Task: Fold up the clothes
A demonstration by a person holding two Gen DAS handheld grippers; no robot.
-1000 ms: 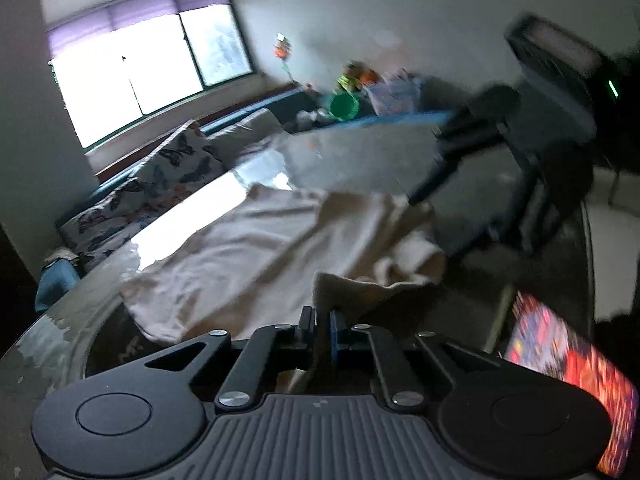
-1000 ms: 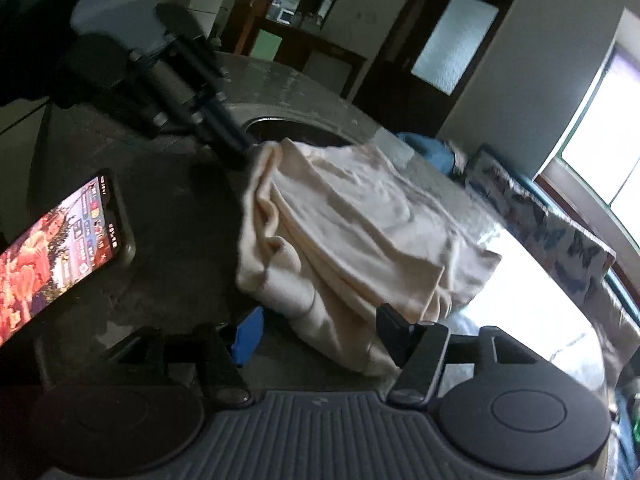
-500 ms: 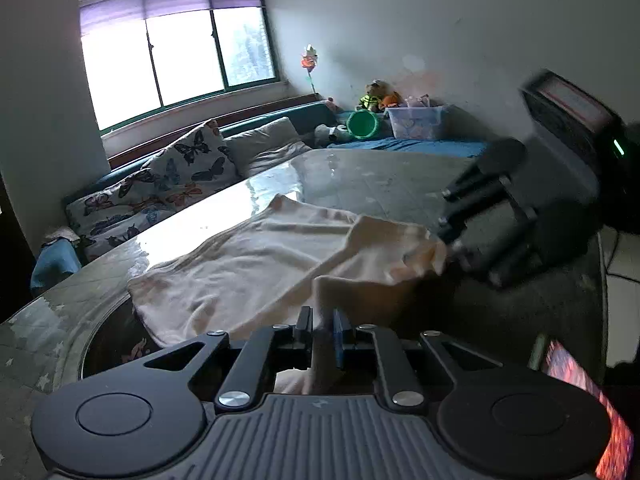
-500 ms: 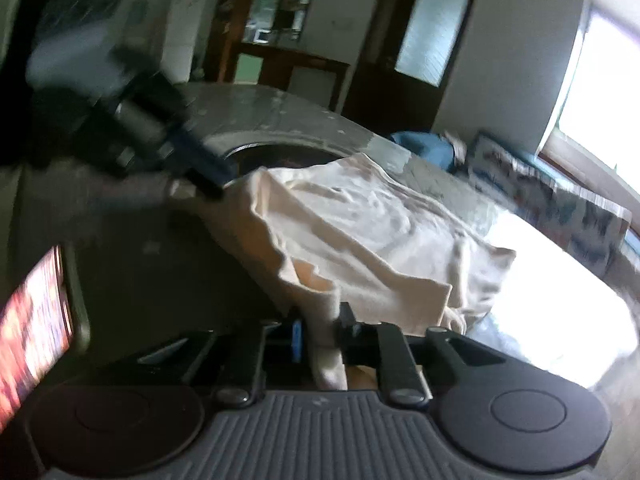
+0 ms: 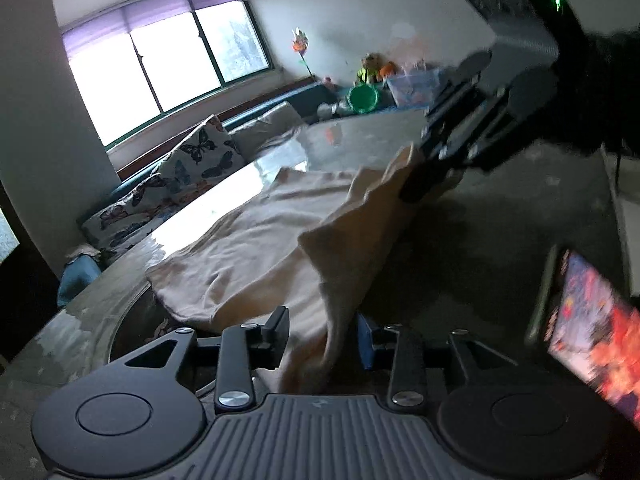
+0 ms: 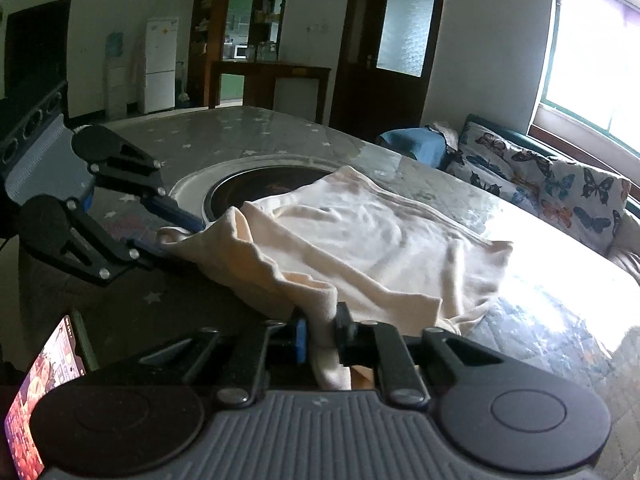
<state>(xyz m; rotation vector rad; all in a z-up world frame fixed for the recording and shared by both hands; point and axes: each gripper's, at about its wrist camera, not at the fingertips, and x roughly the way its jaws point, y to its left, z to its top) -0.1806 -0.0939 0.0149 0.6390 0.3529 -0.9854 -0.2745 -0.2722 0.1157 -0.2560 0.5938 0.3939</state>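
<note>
A cream garment (image 5: 248,248) lies spread on a grey table (image 5: 500,232). Its near edge is raised between both grippers. My left gripper (image 5: 322,334) is open, and a fold of the cloth hangs loosely between its spread fingers. In the right wrist view, that left gripper (image 6: 176,236) reaches in from the left at the garment's (image 6: 360,232) corner. My right gripper (image 6: 322,332) is shut on a bunched fold of the cloth's near edge. Seen from the left wrist, the right gripper (image 5: 420,176) holds its corner up off the table.
A phone (image 5: 588,320) with a lit screen lies on the table near both grippers, and it also shows in the right wrist view (image 6: 44,392). A dark round inset (image 6: 256,188) sits in the tabletop under the garment's far end. A sofa with butterfly cushions (image 6: 560,192) runs along the table's far side.
My left gripper, shut on the cloth half a second ago, has opened. My right gripper closed on the fold earlier and now holds it higher.
</note>
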